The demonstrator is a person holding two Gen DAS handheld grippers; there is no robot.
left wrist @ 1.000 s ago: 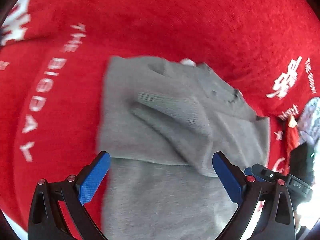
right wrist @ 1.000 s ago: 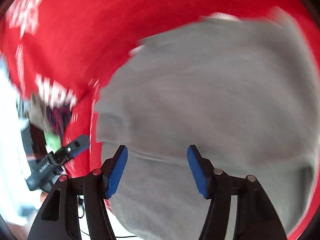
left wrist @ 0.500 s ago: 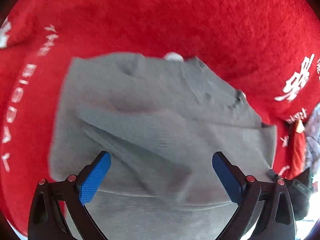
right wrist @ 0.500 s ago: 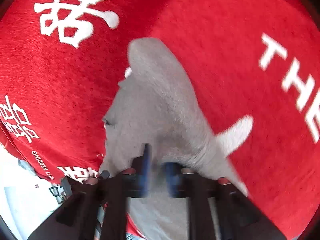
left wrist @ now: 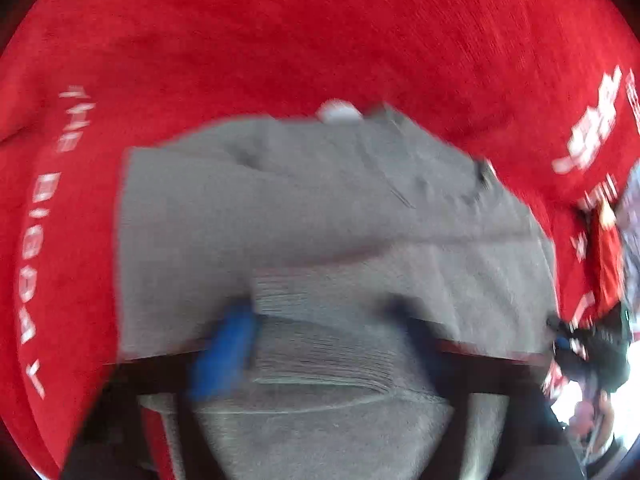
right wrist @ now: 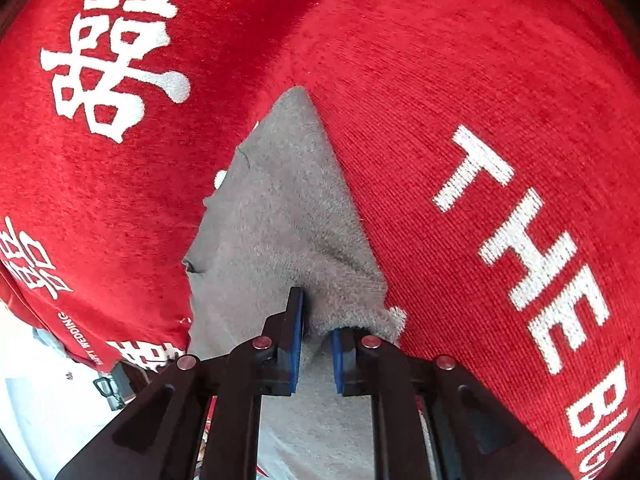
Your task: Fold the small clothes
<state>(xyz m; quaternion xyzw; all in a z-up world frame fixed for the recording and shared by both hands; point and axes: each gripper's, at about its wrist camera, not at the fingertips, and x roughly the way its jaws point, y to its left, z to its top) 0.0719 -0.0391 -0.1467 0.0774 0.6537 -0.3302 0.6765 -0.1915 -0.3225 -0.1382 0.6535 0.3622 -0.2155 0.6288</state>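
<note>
A small grey knit sweater (left wrist: 320, 208) lies on a red cloth (left wrist: 320, 32) with white lettering. In the left wrist view the picture is blurred by motion. My left gripper (left wrist: 324, 332) has its blue pads closing around a ribbed sleeve cuff (left wrist: 320, 320); whether they grip it I cannot tell. In the right wrist view my right gripper (right wrist: 316, 344) is shut on a bunched edge of the grey sweater (right wrist: 280, 220), which stretches away from the jaws in a narrow wedge.
The red cloth (right wrist: 460, 80) carries white characters and the words "THE BIG DAY". At the right edge of the left wrist view a dark gripper-like object (left wrist: 588, 344) and bright clutter show. A white surface (right wrist: 24, 392) lies past the cloth's edge at the lower left.
My right gripper closed on the sweater's edge and now holds it steady. My left gripper's jaws have narrowed from wide open around the sleeve cuff, and the view has blurred.
</note>
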